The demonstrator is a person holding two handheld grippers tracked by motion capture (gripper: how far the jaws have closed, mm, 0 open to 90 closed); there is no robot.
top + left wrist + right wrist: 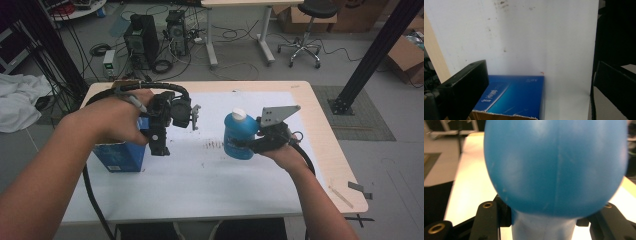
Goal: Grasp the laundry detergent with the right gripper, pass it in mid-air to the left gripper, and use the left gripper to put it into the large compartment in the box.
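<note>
We have the rounded blue plastic bottle with a white cap clenched in the right tongs, raised off the white worktop near its centre. Grasping looks done; placing remains. The cap is on, contents unseen. At nine o'clock, the left tongs gape, released, above the blue cardboard box, whose top appears torn open.

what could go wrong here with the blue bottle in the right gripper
1. The right gripper clamps the blue bottle low on its smooth, rounded body, so it might slip or tip in the grip.
2. The left gripper, jaws open, hangs close beside the bottle above the blue box; a sideways swing could knock them together.
3. If the white cap is loose, tilting the bottle may spill onto the white table cover.
</note>
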